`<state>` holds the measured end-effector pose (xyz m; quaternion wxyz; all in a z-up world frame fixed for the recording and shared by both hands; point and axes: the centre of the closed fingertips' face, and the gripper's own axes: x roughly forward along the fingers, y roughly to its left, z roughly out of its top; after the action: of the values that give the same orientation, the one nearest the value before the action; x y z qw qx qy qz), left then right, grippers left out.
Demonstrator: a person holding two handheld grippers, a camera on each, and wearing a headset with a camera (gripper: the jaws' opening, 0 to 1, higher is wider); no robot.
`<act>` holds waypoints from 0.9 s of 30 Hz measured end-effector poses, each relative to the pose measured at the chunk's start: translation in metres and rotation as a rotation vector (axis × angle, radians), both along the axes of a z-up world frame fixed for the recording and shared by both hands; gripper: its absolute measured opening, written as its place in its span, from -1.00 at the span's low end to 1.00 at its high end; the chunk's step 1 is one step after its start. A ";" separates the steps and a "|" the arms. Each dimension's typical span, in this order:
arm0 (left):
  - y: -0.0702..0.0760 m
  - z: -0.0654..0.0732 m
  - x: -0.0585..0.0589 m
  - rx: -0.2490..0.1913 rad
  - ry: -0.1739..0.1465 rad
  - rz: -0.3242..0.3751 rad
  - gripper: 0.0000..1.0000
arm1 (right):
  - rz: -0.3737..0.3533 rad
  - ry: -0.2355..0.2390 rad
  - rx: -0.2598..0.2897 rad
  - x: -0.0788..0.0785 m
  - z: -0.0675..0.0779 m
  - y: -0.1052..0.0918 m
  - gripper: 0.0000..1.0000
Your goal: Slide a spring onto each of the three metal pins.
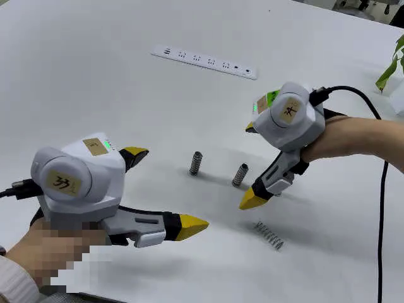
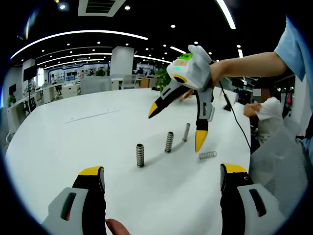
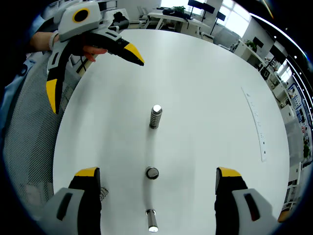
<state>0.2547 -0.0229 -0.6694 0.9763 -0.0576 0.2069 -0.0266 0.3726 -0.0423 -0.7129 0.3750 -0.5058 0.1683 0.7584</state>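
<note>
My left gripper [image 1: 165, 189] and right gripper [image 1: 251, 165] hover with fingers released, holding nothing. On the desk [image 1: 95, 76] the first pin [image 1: 196, 163] and the second pin [image 1: 240, 174] each wear a spring. The third pin [image 2: 186, 132] stands bare, with the loose spring [image 2: 207, 155] lying flat near it.

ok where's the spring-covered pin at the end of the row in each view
head view: sprung end pin, left of centre, leftmost in the row.
left gripper view: that pin, centre, nearest of the row.
right gripper view: that pin, centre, farthest of the row.
shared landmark: the white power strip.
</note>
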 end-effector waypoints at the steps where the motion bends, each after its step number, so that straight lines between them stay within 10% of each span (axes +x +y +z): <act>1: 0.000 0.000 0.000 0.002 0.001 -0.003 1.00 | -0.006 0.000 0.009 0.001 0.002 -0.001 0.99; 27: -0.006 0.014 0.005 0.053 0.019 -0.089 1.00 | -0.283 0.127 0.163 0.017 0.028 -0.071 0.99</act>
<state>0.2599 -0.0291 -0.6553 0.9734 -0.0227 0.2190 -0.0640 0.3894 -0.1132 -0.6846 0.5063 -0.3960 0.1991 0.7397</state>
